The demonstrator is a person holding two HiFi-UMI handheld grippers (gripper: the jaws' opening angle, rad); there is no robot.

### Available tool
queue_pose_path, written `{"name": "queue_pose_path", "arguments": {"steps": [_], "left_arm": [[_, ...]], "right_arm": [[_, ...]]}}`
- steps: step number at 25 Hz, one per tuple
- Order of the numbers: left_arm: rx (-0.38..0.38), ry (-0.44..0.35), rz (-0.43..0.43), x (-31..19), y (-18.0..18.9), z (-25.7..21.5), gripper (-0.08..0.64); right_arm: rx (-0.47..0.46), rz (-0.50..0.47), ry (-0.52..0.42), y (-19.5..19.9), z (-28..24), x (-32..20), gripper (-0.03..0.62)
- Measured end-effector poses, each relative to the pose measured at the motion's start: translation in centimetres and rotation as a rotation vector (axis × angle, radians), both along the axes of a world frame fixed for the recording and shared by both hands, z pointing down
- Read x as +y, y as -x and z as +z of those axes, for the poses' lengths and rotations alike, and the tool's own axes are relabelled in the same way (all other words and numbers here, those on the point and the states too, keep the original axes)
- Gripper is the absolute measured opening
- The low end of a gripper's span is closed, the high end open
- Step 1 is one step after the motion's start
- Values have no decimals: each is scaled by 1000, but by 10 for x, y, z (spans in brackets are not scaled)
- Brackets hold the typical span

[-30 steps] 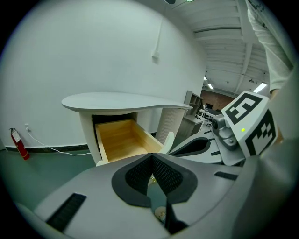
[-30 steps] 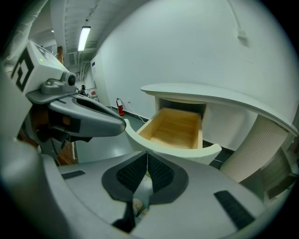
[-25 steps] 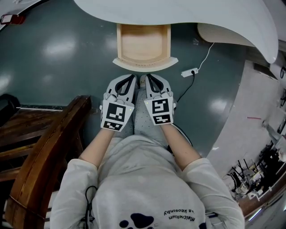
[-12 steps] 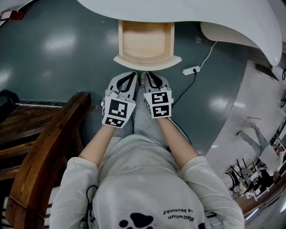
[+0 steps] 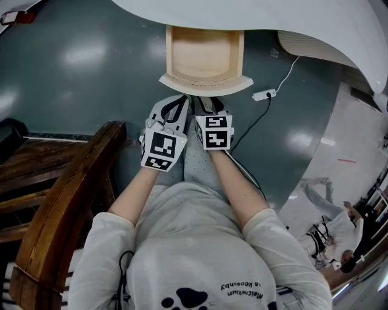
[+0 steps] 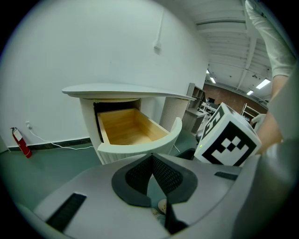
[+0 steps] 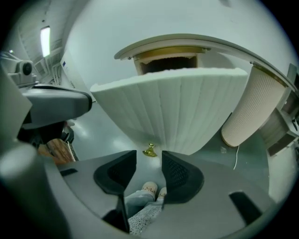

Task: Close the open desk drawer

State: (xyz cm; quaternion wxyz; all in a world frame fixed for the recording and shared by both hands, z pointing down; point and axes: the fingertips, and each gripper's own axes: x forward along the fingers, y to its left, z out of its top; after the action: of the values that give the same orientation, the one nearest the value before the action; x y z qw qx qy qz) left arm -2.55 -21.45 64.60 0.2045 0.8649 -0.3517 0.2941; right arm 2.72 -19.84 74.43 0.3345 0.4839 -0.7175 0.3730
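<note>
The open drawer (image 5: 206, 84) juts out from under the white surface (image 5: 260, 18), directly ahead of both tongs, with its curved, ribbed front facing me. My right tongs (image 7: 149, 161) are released, the jaws having just been opening, and nothing is between the pads. The small brass knob (image 7: 150, 151) at the bottom edge of the drawer front sits just beyond their tips. My left tongs (image 6: 151, 158) are clenched on nothing, close beside the right pair. Only a narrow gap separates the tongs from the front panel. Bare green floor (image 5: 79, 85) opens to the left of the left tongs. Nearer me on that side, dark wooden furniture (image 5: 66, 194) crowds in. Right of the right tongs stands the surface's fluted leg (image 7: 254, 105), with a power strip (image 5: 260, 95) and its cable on the floor.
</note>
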Motion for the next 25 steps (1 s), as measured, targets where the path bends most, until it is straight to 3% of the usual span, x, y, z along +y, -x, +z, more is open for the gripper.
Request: {"name": "queue_pose_path", "arguments": {"steps": [5,12,14,25], "left_arm": [[1,18,-3,1,1,8,9],[-2,36,3,2,0,16,9],[-2,37,3,-1,0,17,9],[0,49,-6,-8,2,21,9]], "right_arm": [[-10,77,32,-1,11,-5,160],[20,87,43,-1,16,-8,153],[12,87,55,0,18,-9,114],[12,48,43,2,16,-12,110]]}}
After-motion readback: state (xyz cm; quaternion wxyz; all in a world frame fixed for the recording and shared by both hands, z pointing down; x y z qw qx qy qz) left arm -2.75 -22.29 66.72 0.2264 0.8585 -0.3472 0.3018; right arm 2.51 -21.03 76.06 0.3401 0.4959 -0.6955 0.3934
